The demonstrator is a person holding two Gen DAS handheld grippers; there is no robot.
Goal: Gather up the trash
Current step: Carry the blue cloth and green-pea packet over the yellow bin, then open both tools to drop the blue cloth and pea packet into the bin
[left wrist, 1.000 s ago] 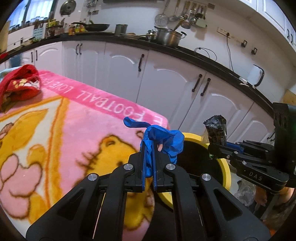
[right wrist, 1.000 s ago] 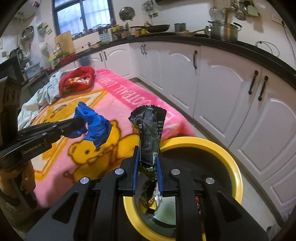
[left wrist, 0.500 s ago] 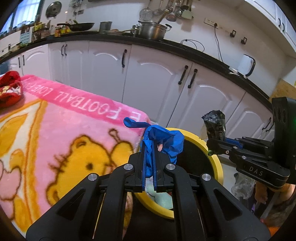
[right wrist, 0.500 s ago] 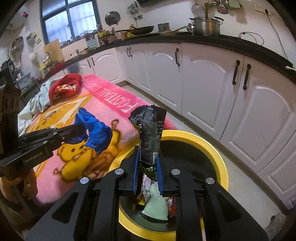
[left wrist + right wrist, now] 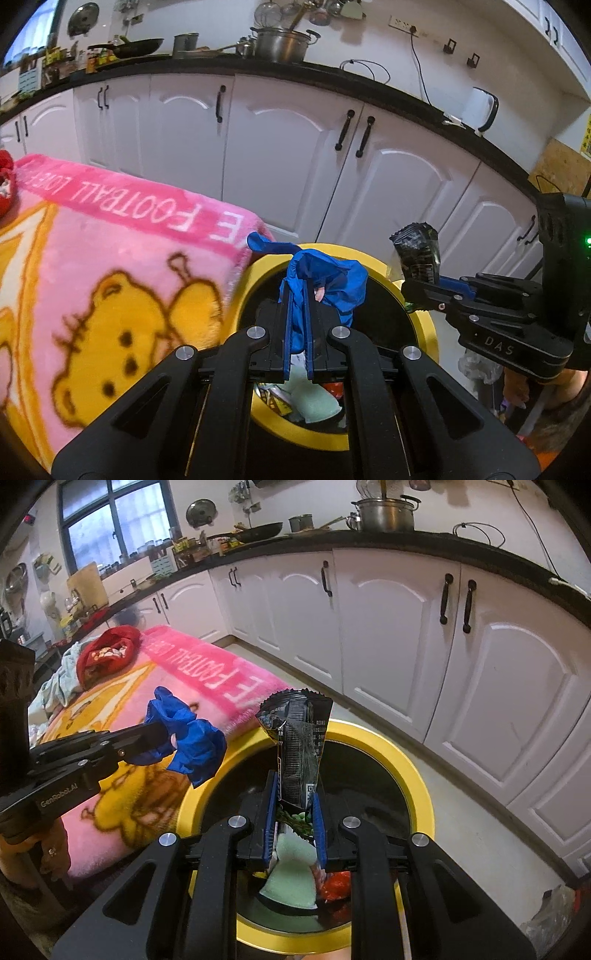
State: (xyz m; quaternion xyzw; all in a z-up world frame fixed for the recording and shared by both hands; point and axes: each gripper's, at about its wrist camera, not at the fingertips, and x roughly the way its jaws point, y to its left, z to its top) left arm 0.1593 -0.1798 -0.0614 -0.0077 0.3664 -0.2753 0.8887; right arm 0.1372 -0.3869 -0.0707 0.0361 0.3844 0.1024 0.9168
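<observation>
Over the bin beside the blanket, I keep my left gripper pinched on the blue glove and my right gripper clamped on the wrapper, so both should drop straight onto the trash inside.

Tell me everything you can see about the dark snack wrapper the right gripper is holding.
The snack wrapper is a dark crinkled foil pouch with white print and a QR code, its serrated top torn open. It stands upright, pinched near its lower end in the right gripper, above the yellow-rimmed bin. Nothing else touches it.
</observation>
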